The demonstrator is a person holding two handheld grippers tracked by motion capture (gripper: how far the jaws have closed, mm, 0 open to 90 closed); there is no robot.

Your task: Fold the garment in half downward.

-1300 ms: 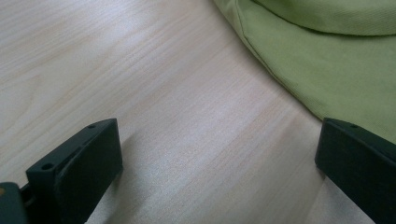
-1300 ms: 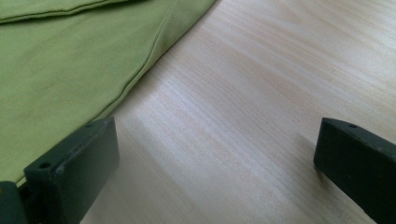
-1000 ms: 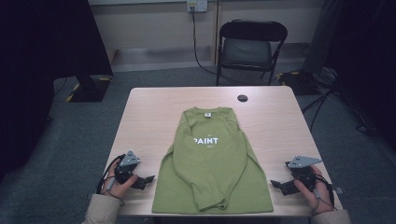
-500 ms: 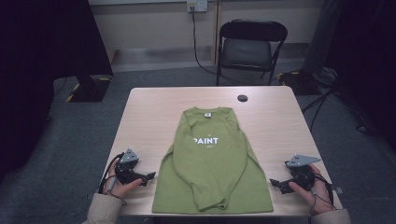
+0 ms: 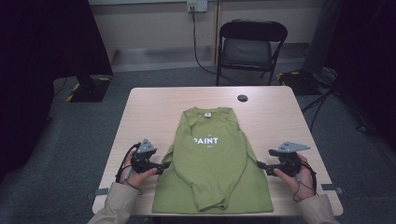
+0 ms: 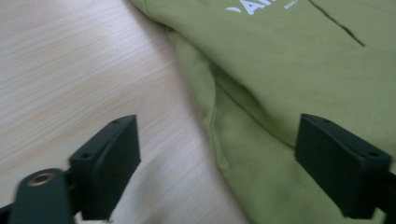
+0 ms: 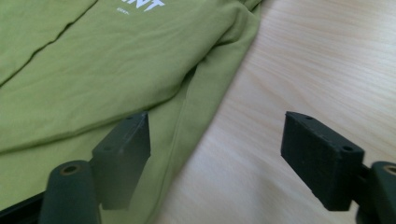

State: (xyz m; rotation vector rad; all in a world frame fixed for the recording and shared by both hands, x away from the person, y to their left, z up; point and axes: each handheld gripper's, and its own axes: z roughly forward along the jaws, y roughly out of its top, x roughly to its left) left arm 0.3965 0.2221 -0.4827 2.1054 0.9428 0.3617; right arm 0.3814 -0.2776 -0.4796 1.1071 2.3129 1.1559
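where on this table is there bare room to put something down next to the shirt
Bare table runs along the far edge, broken only by a small dark disc, and down both sides of the shirt. It gets tight near the front: the left gripper and right gripper sit at the shirt's side edges, and the shirt reaches the near edge.

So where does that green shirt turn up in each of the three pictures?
High view: green shirt lies mid-table, between both grippers.
Left gripper view: it covers the right side, upper and lower.
Right gripper view: it covers the left side.
Shared landmark: the white lettering on its chest.
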